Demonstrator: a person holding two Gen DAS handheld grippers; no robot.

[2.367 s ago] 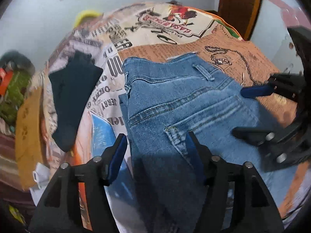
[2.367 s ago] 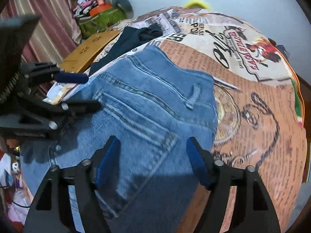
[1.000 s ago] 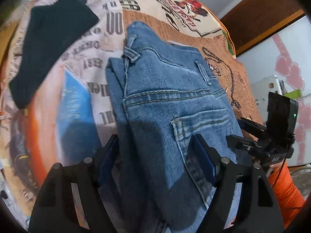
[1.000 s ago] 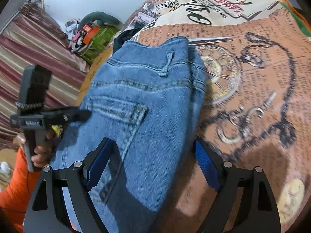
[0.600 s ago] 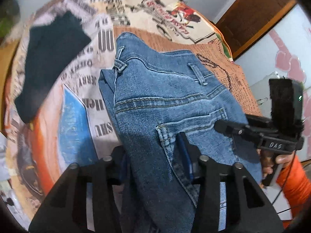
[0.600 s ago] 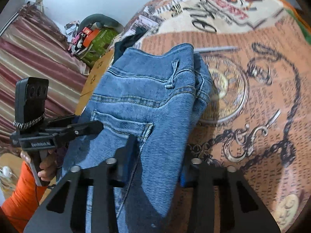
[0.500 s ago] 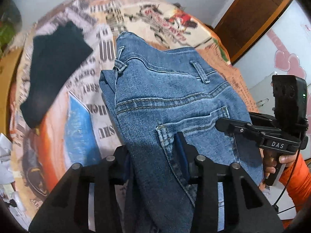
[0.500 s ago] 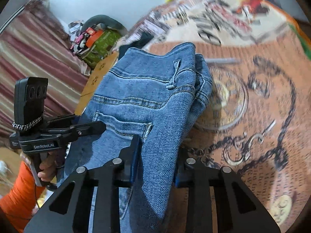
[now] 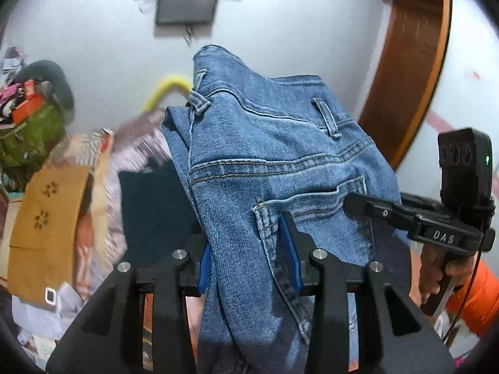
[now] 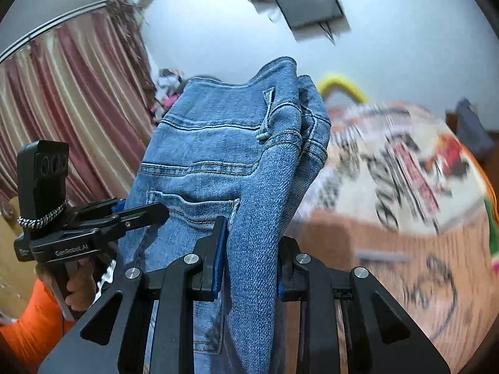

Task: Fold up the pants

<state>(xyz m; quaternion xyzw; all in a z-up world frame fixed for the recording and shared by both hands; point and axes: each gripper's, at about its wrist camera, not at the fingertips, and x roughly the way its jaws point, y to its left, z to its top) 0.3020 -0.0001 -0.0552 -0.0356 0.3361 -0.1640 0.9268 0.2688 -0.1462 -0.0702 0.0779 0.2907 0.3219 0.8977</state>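
We hold the jeans (image 9: 268, 168) lifted above the printed bedspread (image 10: 405, 187), left gripper (image 9: 249, 258) and right gripper (image 10: 249, 258) each clamped on denim, seemingly mid-fold, needing a level carry-over next.

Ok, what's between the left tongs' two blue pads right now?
In the left wrist view, a bunched fold of the jeans fills the gap in the left tongs, just beside the back pocket's edge seam.
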